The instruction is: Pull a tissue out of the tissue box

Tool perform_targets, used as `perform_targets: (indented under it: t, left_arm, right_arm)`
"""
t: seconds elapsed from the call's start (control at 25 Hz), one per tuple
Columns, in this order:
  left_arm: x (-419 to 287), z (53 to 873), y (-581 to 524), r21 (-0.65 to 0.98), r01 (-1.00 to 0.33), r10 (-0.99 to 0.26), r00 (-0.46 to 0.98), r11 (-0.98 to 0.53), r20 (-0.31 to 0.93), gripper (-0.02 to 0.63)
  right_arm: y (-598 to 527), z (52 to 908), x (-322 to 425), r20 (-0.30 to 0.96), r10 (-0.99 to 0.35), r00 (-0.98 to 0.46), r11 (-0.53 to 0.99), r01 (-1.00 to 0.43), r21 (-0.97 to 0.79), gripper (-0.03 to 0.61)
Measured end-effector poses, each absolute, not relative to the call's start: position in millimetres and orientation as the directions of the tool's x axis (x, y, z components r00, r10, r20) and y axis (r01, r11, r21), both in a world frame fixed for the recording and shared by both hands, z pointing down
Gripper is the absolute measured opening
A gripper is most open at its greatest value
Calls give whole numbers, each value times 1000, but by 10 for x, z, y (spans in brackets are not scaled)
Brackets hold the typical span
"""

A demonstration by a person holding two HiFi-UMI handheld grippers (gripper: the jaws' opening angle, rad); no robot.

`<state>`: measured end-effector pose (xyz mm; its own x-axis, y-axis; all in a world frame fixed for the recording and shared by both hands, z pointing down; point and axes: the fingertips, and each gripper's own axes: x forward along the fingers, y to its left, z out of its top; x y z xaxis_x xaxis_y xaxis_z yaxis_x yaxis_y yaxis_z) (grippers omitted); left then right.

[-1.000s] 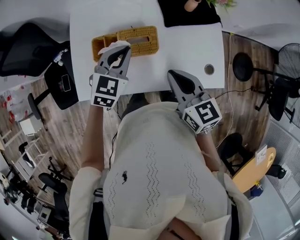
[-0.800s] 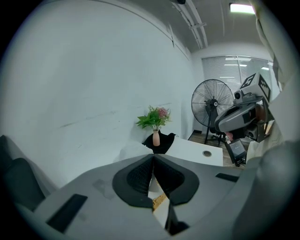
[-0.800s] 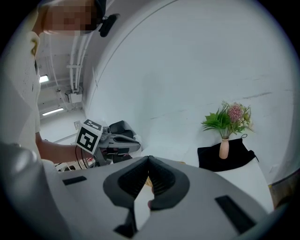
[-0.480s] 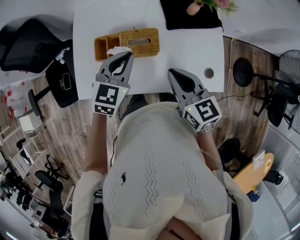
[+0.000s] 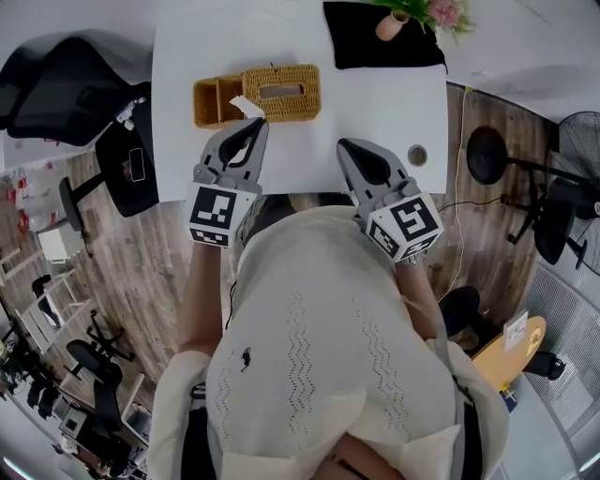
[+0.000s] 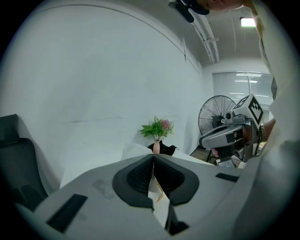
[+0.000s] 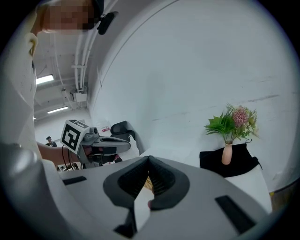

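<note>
A woven wicker tissue box (image 5: pixel 281 91) lies on the white table (image 5: pixel 375 103), with an open wicker compartment (image 5: pixel 214 101) joined to its left end. My left gripper (image 5: pixel 255 125) is just in front of the box's left end, shut on a white tissue (image 5: pixel 247 107) that sticks up from its tips. In the left gripper view the jaws (image 6: pixel 153 157) are pressed together, and the tissue (image 6: pixel 135 151) shows pale behind them. My right gripper (image 5: pixel 345 146) hovers over the table's front edge, shut and holding nothing; its jaws (image 7: pixel 149 159) meet at the tips.
A black cloth (image 5: pixel 380 47) with a small vase of flowers (image 5: pixel 389 23) sits at the table's far right. A round cable hole (image 5: pixel 417 155) is near the right front corner. Office chairs (image 5: pixel 56 84) stand left, and a floor fan (image 5: pixel 577 117) right.
My left gripper has drawn back from the box toward the table's front edge, still holding the tissue. The right gripper has stayed where it was.
</note>
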<state>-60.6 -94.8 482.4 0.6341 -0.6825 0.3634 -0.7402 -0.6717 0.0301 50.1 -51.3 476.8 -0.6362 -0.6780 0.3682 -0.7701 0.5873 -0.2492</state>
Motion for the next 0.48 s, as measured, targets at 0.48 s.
perform_targets:
  t: [0.48]
  left_arm:
    - [-562, 4769, -770, 68, -760, -707, 630, -646, 321, 12]
  right_arm:
    - [-563, 4715, 489, 354, -657, -665, 627, -743, -232, 2]
